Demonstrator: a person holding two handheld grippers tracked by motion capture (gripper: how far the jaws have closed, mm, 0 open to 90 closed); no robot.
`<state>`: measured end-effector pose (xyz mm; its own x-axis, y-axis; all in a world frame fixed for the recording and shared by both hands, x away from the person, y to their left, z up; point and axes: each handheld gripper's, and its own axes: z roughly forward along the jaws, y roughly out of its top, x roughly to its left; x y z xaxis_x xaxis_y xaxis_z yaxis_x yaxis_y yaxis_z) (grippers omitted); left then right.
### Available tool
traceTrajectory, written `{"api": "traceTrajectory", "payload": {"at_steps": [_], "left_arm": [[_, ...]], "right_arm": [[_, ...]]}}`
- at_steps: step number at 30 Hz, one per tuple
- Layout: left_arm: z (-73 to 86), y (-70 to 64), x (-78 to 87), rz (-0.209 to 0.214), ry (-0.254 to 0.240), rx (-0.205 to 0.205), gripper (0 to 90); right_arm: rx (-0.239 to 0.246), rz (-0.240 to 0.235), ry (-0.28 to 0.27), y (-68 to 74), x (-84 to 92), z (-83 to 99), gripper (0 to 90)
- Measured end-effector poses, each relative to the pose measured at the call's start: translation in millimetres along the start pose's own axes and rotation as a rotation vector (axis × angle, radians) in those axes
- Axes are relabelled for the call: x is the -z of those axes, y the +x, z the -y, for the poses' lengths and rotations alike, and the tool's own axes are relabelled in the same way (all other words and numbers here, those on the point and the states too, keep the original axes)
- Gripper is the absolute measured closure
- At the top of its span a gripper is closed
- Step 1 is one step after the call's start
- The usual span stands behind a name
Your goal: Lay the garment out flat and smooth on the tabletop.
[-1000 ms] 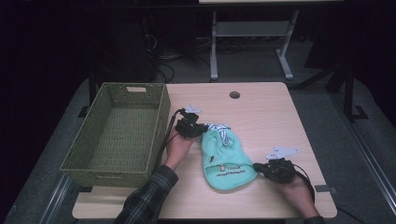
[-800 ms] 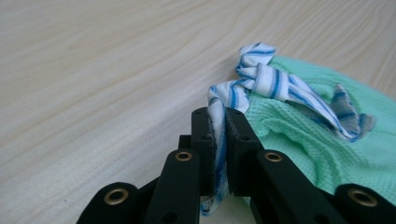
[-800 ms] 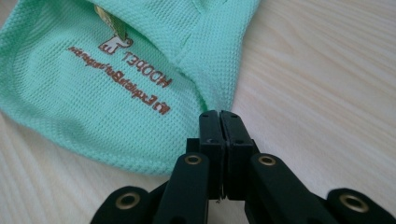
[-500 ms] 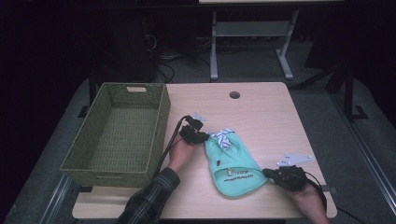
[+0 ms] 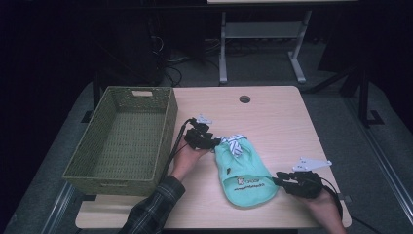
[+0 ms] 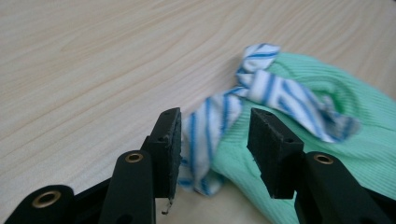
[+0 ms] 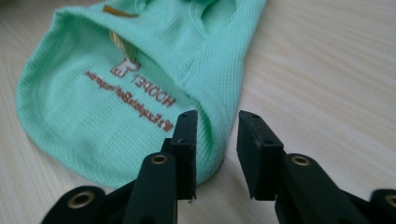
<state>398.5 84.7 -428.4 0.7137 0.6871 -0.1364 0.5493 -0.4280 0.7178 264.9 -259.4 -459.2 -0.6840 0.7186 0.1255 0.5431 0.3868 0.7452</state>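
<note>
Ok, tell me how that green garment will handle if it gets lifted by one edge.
The green garment looks like soft knit lying flat on the table, so it will probably droop. Likely light. Its striped bow may dangle.

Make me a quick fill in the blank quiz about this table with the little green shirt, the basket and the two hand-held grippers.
1. The mint-green shirt lies flat on the ____ table.
2. The woven basket stands to the ____ of the shirt in the high view.
3. The tie at the shirt's collar is striped white and ____.
4. Between the jaws of the left hand-held gripper lies the ____ tie.

Missing words: wooden; left; blue; striped
</note>
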Motion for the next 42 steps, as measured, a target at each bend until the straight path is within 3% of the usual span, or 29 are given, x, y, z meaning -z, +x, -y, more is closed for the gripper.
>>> {"api": "traceTrajectory", "payload": {"at_steps": [7,8,14,24,29,33,42], "left_arm": [[10.5,-18.5,17.6,0.034,-0.009,-0.040,73.8],[14.3,-23.8,21.7,0.050,0.001,-0.057,76.4],[24.5,-37.8,23.7,0.094,0.043,-0.090,87.7],[36.4,-59.4,20.4,0.152,0.086,-0.138,88.8],[43.3,-68.0,14.8,0.169,0.129,-0.164,88.9],[48.6,-76.9,11.4,0.150,0.163,-0.211,88.9],[56.8,-79.9,5.0,0.139,0.221,-0.248,89.3]], "right_arm": [[-0.009,-0.025,-0.026,-6.7,-4.4,-15.0,74.4],[0.000,-0.034,-0.026,-7.7,-8.1,-20.8,79.3],[0.014,-0.049,-0.023,-12.5,-20.3,-35.6,88.9],[0.041,-0.055,-0.039,-28.3,-45.5,-64.4,89.6],[0.044,-0.063,-0.041,-37.4,-68.1,-83.4,89.7],[0.047,-0.067,-0.039,-40.0,-81.1,-94.1,89.7],[0.043,-0.077,0.003,-41.9,-109.3,-107.7,89.8]]}}
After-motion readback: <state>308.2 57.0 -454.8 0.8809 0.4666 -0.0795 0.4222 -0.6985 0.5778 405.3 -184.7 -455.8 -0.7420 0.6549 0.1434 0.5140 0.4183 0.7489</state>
